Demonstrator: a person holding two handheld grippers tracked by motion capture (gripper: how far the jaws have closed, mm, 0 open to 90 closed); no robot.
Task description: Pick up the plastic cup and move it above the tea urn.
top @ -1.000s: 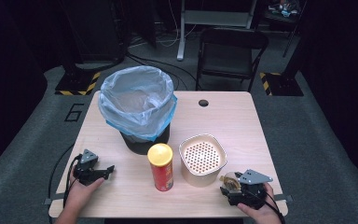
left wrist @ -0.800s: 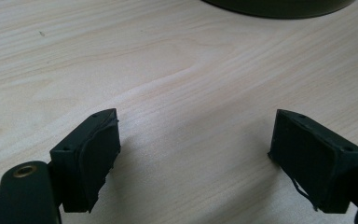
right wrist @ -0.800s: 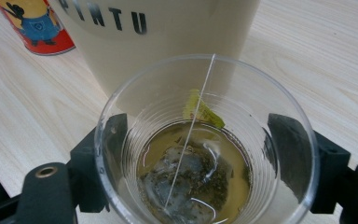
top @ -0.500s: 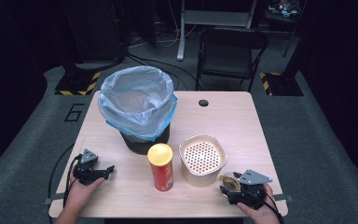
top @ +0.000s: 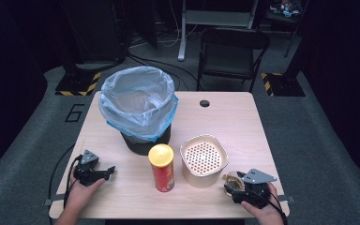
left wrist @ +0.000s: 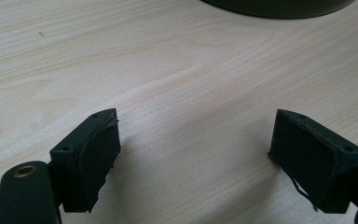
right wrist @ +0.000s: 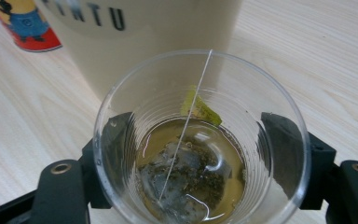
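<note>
Straddling a clear plastic cup with a tea bag steeping in it, the right tongs have just been closing, pads apparently touching its walls. The cup stands on the bench just beside a cream perforated-lid container. The left tongs rest spread wide, gripping nothing.
</note>
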